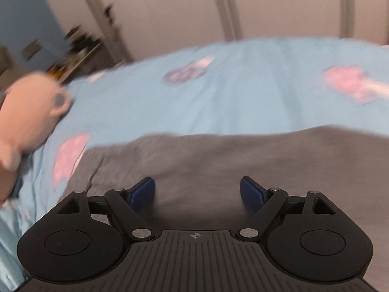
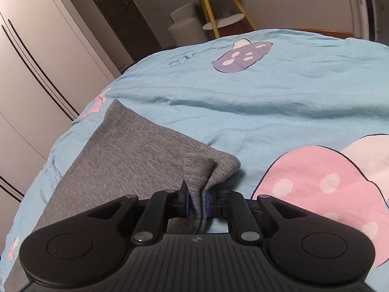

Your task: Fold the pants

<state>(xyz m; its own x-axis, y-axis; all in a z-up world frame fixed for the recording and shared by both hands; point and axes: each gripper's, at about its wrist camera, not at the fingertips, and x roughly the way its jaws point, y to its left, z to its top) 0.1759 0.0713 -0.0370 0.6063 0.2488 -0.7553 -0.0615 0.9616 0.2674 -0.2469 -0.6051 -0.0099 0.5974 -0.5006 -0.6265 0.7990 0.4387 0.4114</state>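
Observation:
Grey pants [image 1: 218, 160] lie flat on a light blue bed cover [image 1: 218, 92]. My left gripper [image 1: 197, 192] is open just above the grey cloth, with nothing between its blue pads. The left view is blurred. In the right wrist view the pants [image 2: 126, 146] lie at the left on the bed cover [image 2: 243, 97]. My right gripper [image 2: 197, 204] is shut on a corner of the pants, and a pinched fold of grey cloth [image 2: 199, 170] stands up between its pads.
A stuffed toy [image 1: 26, 116] sits at the left on the bed. Wardrobe doors [image 2: 36, 60] stand left of the bed. A yellow-legged side table [image 2: 218, 7] and a grey stool [image 2: 184, 24] stand beyond the bed's far edge.

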